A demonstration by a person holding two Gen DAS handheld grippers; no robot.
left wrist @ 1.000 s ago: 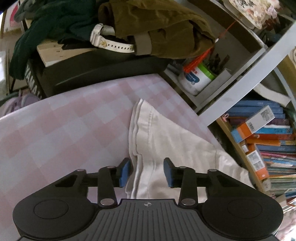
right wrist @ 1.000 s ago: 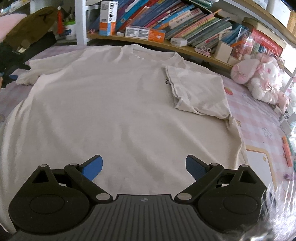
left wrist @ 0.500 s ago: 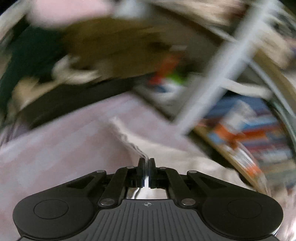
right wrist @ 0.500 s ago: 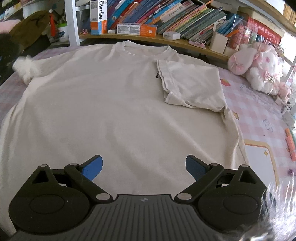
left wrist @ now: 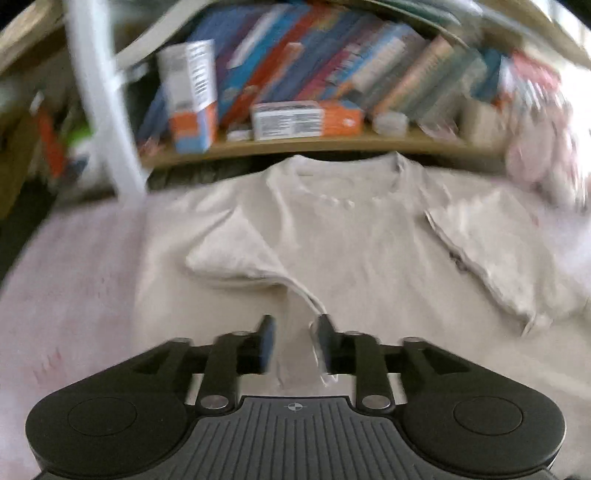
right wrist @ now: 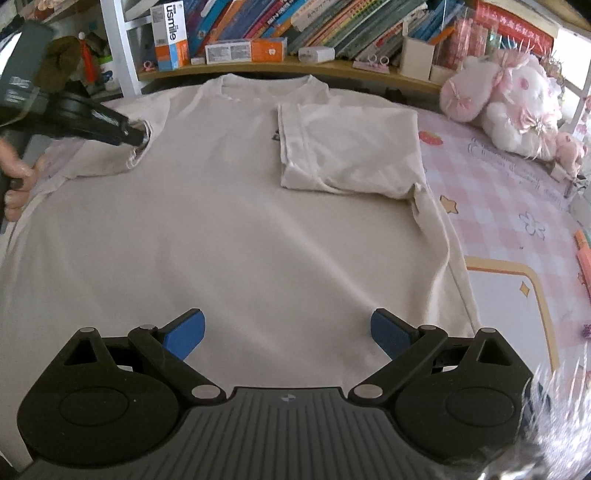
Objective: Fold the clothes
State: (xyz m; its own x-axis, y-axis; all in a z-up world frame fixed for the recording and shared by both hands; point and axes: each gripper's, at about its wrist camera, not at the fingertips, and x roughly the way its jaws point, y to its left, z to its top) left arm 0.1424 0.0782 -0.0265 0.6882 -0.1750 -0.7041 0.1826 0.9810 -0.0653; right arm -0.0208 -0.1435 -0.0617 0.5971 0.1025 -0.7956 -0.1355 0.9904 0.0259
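A cream T-shirt (right wrist: 229,206) lies flat on the pink checked bed, collar toward the bookshelf. Its right sleeve (right wrist: 347,147) is folded in over the chest. The left sleeve (left wrist: 240,254) is folded in over the body too. My left gripper (left wrist: 293,341) is over that sleeve's hem with the jaws parted; the hem hangs against the right finger (left wrist: 325,343). It also shows in the right wrist view (right wrist: 138,134) at the sleeve's edge. My right gripper (right wrist: 288,334) is wide open and empty above the shirt's lower part.
A bookshelf (right wrist: 295,33) with books and boxes runs along the far edge. Pink plush toys (right wrist: 509,99) sit at the right. A white shelf post (right wrist: 118,44) and dark clutter stand at the far left. Pink checked bedding (right wrist: 509,192) lies right of the shirt.
My left gripper closed on the left sleeve's hem, swung it inward over the shirt body, and its jaws have now parted. My right gripper stayed open, drifting slightly forward.
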